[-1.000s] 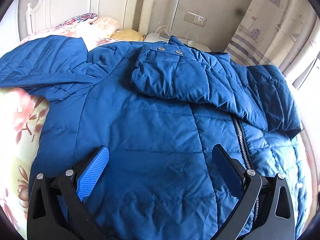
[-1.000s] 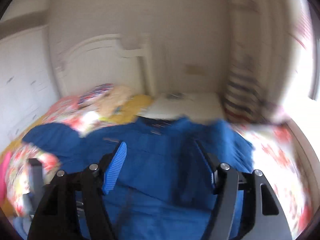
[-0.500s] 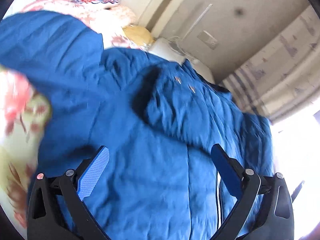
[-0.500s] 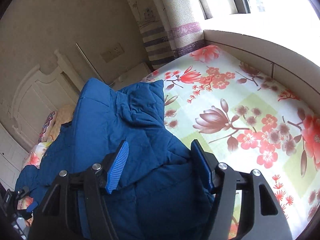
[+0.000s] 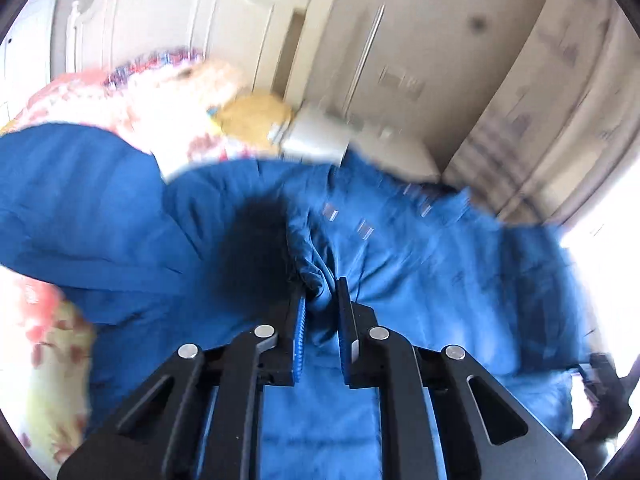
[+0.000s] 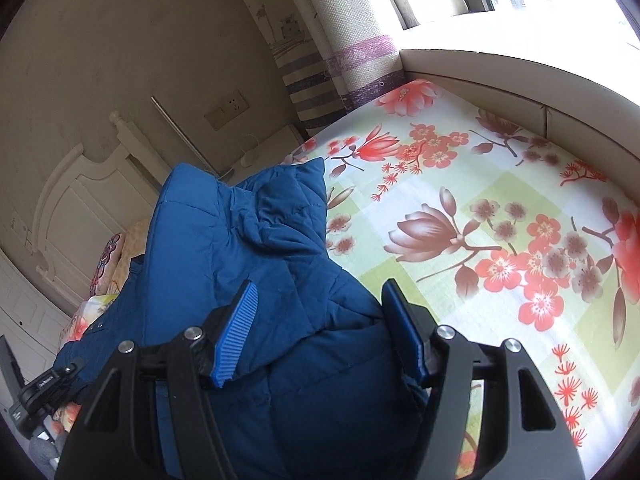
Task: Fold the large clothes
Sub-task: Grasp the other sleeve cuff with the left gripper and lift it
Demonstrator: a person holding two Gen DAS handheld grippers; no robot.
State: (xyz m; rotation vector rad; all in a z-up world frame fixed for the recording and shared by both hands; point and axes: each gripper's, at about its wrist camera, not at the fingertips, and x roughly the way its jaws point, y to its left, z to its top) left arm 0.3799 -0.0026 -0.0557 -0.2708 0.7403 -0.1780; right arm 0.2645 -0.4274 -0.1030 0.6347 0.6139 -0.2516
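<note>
A: Where is the garment found?

B: A blue padded jacket (image 5: pixel 420 264) is spread across the flowered bedsheet (image 6: pixel 500 200), with one part draped toward the headboard (image 5: pixel 168 12) and another lying near the curtain (image 6: pixel 352 40) side. Most of the sheet beside it is left uncovered in the right wrist view.

A: How is it being held?

B: A bunched ridge of fabric is pinched by the left gripper (image 5: pixel 322 300), whose fingers are drawn narrow around it. The right gripper (image 6: pixel 320 320) is held wide apart above a sleeve or side panel, and nothing is gripped there.

A: What could be spoiled from here?

B: The largest risk is judged to be the whole jacket being dragged across the slick sheet if the pinch is pulled while the far side is not anchored. Next, an uneven fold could be made, since only a small wad is caught. Finally, the thick slippery fabric could be lost from the narrow grip. The left view is blurred, so the depth of the hold cannot be confirmed.
</note>
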